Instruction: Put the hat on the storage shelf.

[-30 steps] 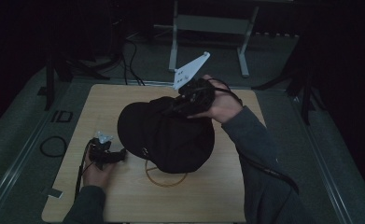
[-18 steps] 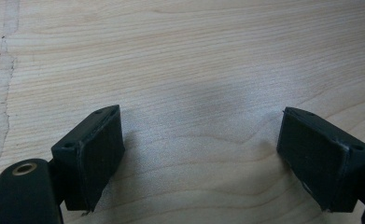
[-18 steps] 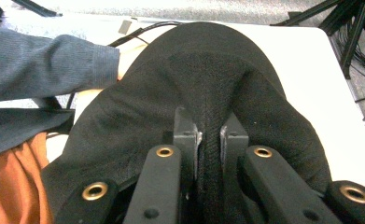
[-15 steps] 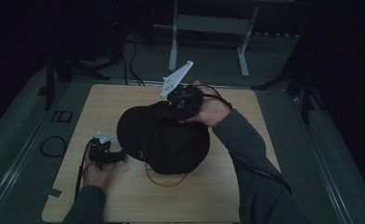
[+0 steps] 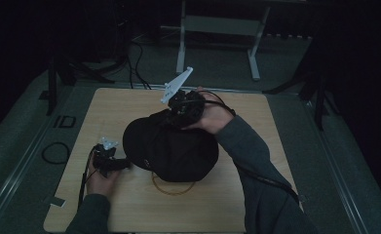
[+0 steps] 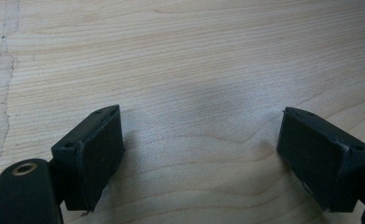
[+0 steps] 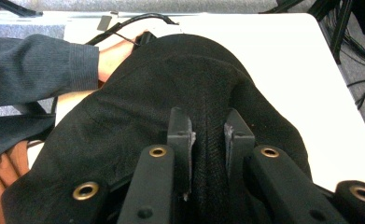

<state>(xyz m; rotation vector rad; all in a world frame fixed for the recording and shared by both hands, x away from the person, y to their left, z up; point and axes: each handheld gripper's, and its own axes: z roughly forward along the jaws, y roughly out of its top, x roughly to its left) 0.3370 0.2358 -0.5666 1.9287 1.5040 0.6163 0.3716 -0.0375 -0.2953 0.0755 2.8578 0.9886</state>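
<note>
A black cap (image 5: pixel 173 151) lies in the middle of the wooden table (image 5: pixel 115 112). My right gripper (image 5: pixel 172 118) is at the cap's far edge, shut on a pinched fold of the cap's fabric (image 7: pixel 209 140); the grey plate on it points up and away. In the right gripper view the cap (image 7: pixel 171 93) spreads out ahead of the jaws, with the person's other hand (image 7: pixel 112 53) beyond it. My left gripper (image 5: pixel 123 165) rests low by the cap's left edge. It stands open (image 6: pixel 201 149) over bare wood, with nothing between its pads (image 6: pixel 101 149).
A thin yellow ring (image 5: pixel 172 187) lies on the table, partly under the cap's near side. A cable (image 5: pixel 266 180) trails along the right sleeve. A metal stand (image 5: pixel 217 29) and floor cables (image 5: pixel 56 152) lie beyond the table edges.
My right gripper has moved to the left with the cap's fabric in it, and the cap has bunched and shifted left with it. The left gripper has stayed in place.
</note>
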